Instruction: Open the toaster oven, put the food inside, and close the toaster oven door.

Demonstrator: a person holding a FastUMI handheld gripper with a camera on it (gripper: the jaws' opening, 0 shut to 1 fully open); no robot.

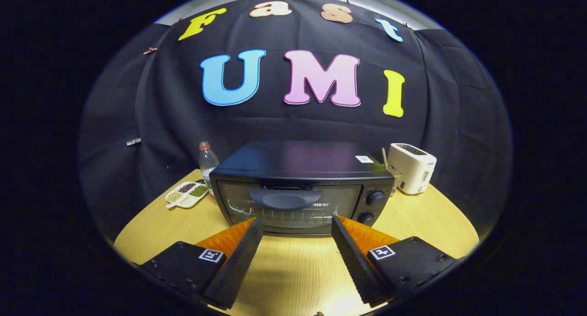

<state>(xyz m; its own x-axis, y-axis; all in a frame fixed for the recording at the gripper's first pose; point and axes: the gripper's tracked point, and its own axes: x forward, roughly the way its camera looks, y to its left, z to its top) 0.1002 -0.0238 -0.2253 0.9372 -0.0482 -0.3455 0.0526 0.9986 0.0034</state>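
— Door [289, 206] of black metal toaster oven [302, 187] with glass front: shut, curved dark handle [285, 198] up against the top edge, wire rack dimly visible behind the glass.

— Food?

— Cannot tell. Nothing plain on the rack through the dark glass; no loose food item seen on the table near the oven. Fits two stages: door shut with the food elsewhere, or door shut again with the food inside. No settling it from this.

— Tool [297, 224]?

— Spread wide, holding nothing, fingers apart with bare table between them. Tips just short of the oven's lower front, the handle beyond and roughly centred between them.

— Surface?

— Round pale yellow wooden table [293, 270], smooth, slightly glossy. Left of the oven: clear plastic bottle with red cap [207, 162], just beside the casing; near it a white divided tray of beans and grains [186, 194]. Right of the oven: small white plastic toaster [412, 167], with a clear glass holding sticks [392, 169] between the two.

— Room?

— Black cloth wall [137, 123] draped close behind the table; dim, light pooled on the tabletop.
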